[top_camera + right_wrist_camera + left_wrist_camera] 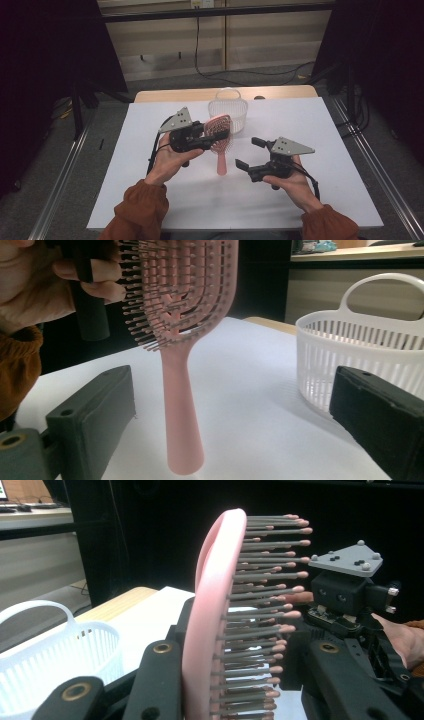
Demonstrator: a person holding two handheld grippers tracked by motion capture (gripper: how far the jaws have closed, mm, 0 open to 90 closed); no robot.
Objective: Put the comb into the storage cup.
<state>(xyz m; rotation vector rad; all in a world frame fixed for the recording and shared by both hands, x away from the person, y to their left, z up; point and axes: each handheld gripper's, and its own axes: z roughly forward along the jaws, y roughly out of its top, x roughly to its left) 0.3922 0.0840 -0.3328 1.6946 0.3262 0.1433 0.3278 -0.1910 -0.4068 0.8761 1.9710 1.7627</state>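
Note:
A pink hairbrush is held by its bristled head in my left gripper, which is shut on it. In the left gripper view the two black jaws clamp the brush head from both sides, bristles pointing right. The brush handle hangs down toward the white table; I cannot tell whether its tip touches. My right gripper is open just right of the handle. In the right gripper view its jaws stand wide apart, with the handle between them but farther off. A white slatted basket stands behind the brush.
The white table top has bare room on both sides and in front. The basket has a loop handle and looks empty. Dark curtains and floor cables lie beyond the table's far edge. A person's hand holds the left gripper.

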